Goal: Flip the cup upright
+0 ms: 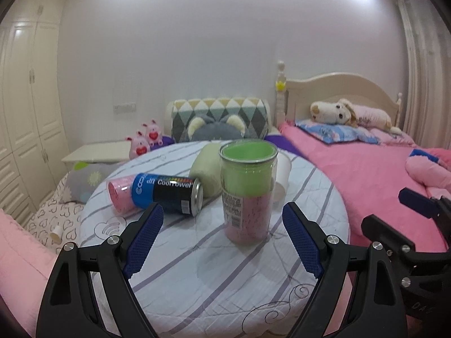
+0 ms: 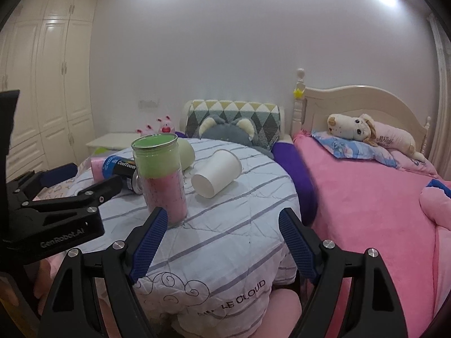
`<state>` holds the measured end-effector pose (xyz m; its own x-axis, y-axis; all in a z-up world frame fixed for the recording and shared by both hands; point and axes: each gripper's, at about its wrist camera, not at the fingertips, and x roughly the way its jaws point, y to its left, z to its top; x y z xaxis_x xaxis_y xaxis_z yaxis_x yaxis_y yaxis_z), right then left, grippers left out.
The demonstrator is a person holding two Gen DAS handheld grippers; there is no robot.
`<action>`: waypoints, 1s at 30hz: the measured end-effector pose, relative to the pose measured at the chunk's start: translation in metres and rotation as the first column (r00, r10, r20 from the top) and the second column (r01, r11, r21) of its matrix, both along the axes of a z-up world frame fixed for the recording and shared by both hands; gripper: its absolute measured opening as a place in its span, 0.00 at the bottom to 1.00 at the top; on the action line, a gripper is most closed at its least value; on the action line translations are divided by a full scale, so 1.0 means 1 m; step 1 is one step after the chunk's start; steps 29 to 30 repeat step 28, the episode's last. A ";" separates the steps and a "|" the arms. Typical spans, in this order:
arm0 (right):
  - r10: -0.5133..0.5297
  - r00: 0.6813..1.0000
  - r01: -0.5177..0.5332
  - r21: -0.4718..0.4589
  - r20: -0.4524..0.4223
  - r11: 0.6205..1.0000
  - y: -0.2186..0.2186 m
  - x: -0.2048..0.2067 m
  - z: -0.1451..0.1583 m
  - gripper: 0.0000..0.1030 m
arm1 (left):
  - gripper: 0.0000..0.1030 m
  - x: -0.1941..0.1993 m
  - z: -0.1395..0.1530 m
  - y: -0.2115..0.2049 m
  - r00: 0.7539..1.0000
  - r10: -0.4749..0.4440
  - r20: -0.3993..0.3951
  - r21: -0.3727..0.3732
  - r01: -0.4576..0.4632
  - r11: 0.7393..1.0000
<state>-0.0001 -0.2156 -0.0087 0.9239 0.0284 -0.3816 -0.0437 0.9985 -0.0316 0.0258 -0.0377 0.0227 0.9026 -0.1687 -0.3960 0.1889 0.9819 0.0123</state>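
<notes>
A white paper cup (image 2: 217, 173) lies on its side on the round table (image 2: 231, 225), its base toward me. In the left wrist view it (image 1: 283, 173) is mostly hidden behind a clear upright tumbler (image 1: 247, 191) holding green and pink cloth. My right gripper (image 2: 221, 239) is open and empty, low over the table's near side, short of the cup. My left gripper (image 1: 222, 239) is open and empty, just in front of the tumbler (image 2: 162, 183). The left gripper also shows at the left of the right wrist view (image 2: 84, 186).
A black and blue CoolTowel can (image 1: 166, 193) lies on its side left of the tumbler, with a pale green roll (image 1: 205, 170) behind it. A pink bed (image 2: 380, 202) with plush toys lies to the right. White wardrobes (image 2: 42, 84) stand at the left.
</notes>
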 end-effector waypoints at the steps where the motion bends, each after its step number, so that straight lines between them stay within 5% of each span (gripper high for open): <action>1: -0.003 1.000 0.003 0.003 0.016 1.000 0.000 -0.002 -0.001 0.80 | 0.86 -0.002 0.001 0.000 1.000 -0.001 0.016 -0.008 0.001 1.000; 4: -0.008 0.998 0.007 0.008 0.062 1.000 -0.002 -0.007 -0.002 0.80 | 0.88 -0.007 0.001 0.002 0.998 0.002 0.058 -0.026 0.000 1.000; 6: -0.014 0.995 0.014 0.007 0.098 1.000 -0.002 -0.010 -0.003 0.80 | 0.99 -0.008 0.001 0.002 0.997 0.012 0.079 -0.031 -0.009 0.999; 11: -0.019 0.992 0.017 0.014 0.126 1.000 -0.001 -0.013 -0.007 0.80 | 0.99 -0.018 0.001 0.003 0.987 0.036 0.155 -0.027 -0.032 0.999; 30: -0.015 0.989 0.017 -0.008 0.145 1.000 0.008 -0.017 -0.013 0.80 | 0.99 -0.017 -0.004 0.008 0.984 0.074 0.163 -0.028 -0.071 0.997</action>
